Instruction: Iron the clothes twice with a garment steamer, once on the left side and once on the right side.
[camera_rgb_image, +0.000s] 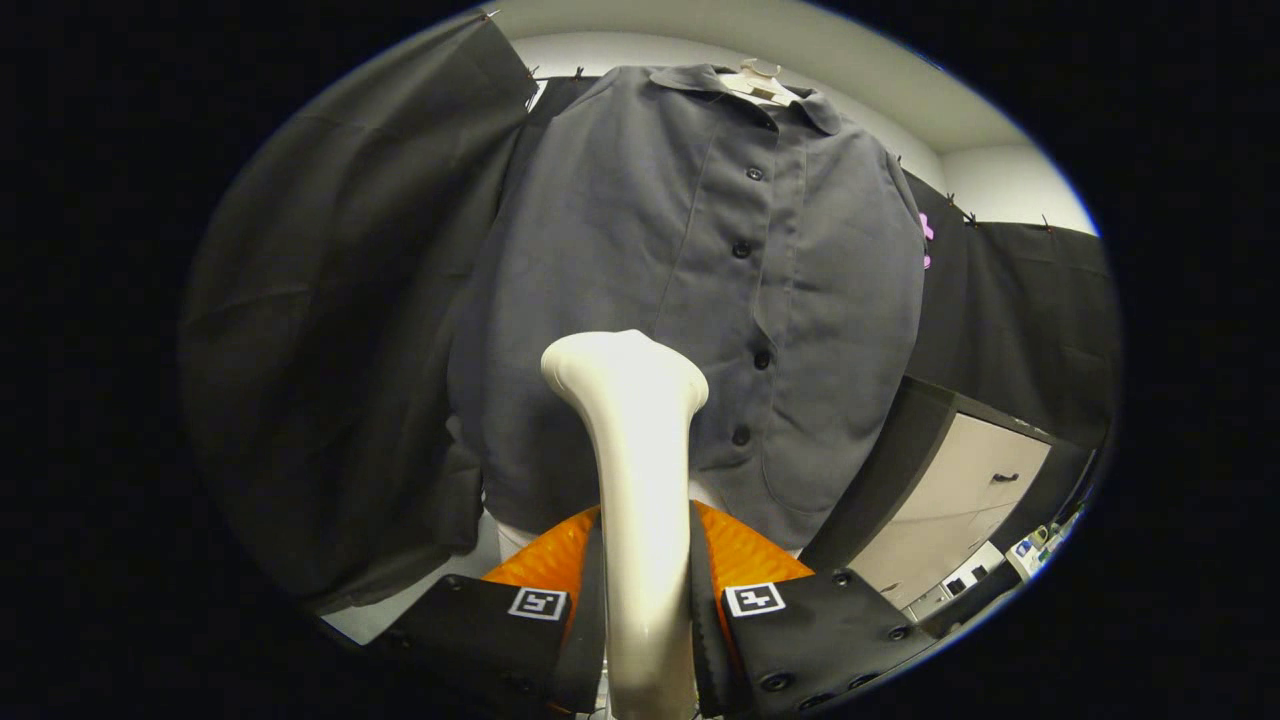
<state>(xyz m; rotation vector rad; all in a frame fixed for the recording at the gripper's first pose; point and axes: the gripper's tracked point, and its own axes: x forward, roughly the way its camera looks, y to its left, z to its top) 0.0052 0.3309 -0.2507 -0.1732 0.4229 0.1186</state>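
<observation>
Booth wall: black cloth (330, 330) hangs behind and to both sides of the garment, pinned along its top edge.

Shirt (700, 300): grey, collared, buttoned down the front, hanging from a pale hanger (760, 80) at the collar. It faces the claw squarely, beyond the steamer head. Fabric looks thin and soft; judged light, likely to sway or fold if pushed hard. Faint creases show near the placket and lower hem.

Cabinet (960, 500): pale, with a dark handle, beside the shirt's lower right hem.

Garment steamer (640, 480): cream, smooth, glossy plastic; slim handle flaring to a broad head. The head stands over the shirt's lower left half, just left of the button row; whether it touches the cloth cannot be told. Judged rigid, fairly light and slippery, so the hold belongs on the narrow handle, where it is now.

Claw (645, 600): narrow, both fingers pressed against the steamer handle, one on each side.

Buttons (742, 249): dark, small, in a vertical row; hard points the head should skirt.

Stage: judged as a pass on the left side.
</observation>
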